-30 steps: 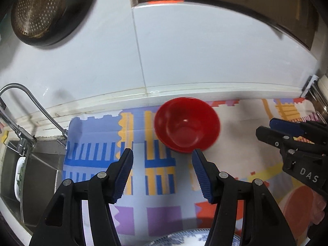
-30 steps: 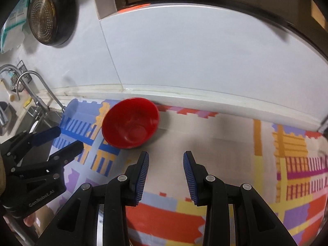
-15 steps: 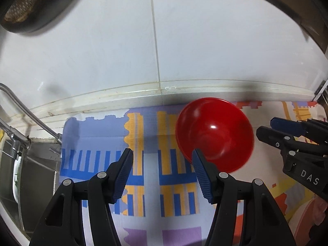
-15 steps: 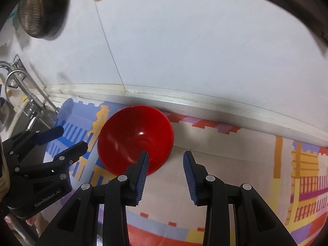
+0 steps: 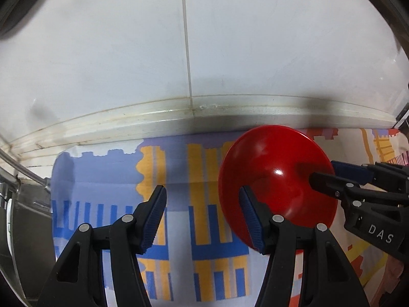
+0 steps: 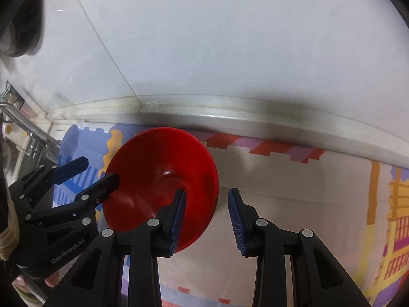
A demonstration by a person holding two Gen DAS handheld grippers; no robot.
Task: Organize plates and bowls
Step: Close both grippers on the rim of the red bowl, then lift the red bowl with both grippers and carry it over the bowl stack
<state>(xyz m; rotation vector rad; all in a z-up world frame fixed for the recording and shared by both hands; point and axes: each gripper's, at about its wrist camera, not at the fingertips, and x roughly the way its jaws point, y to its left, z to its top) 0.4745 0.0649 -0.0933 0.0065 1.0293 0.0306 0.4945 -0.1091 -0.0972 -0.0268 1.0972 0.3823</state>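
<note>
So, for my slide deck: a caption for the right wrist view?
Right gripper and left gripper, both open, close in on a red bowl on a patterned mat.

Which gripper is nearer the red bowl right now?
Right, marginally. The right gripper straddles the bowl's right rim, one finger over its inside; the left gripper straddles the left rim, reaching in slightly less.

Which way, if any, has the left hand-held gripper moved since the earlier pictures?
Yes: the left hand-held gripper has come closer to the wall ledge and red bowl.
</note>
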